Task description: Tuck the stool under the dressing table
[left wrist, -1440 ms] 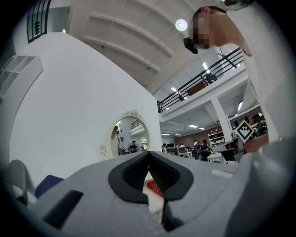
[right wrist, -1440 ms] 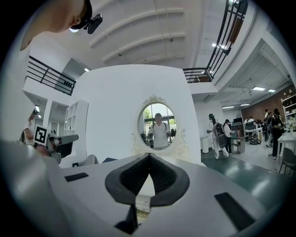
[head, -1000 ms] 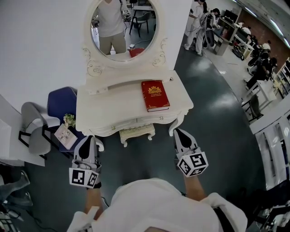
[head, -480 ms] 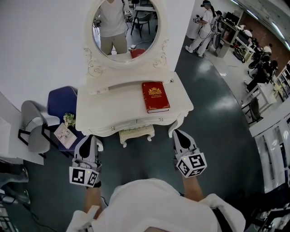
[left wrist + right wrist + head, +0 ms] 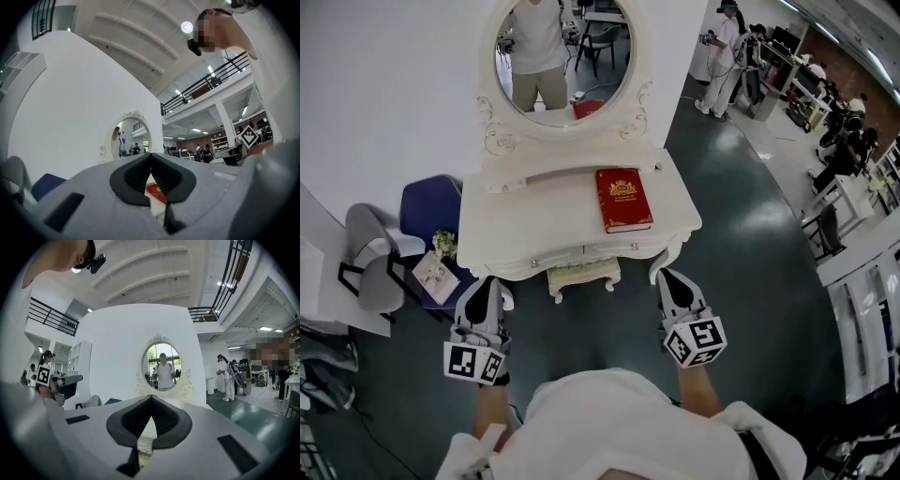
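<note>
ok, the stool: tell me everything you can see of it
The stool is cream-white with a pale padded seat, seemingly patterned, and curved carved legs, in the same style as the dressing table. It stands upright on the dark floor, centred between the table's front legs and mostly under the top; only its front edge and two front legs show. Nothing but the floor visibly touches it; contact with the table cannot be told.

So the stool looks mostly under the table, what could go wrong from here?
1. The stool shows its front edge beyond the dressing table. A push with shut, empty jaws might skew it against a table leg.
2. The left gripper and right gripper sit near the table's front corners. A bump there could jolt the table and shift the red book.
</note>
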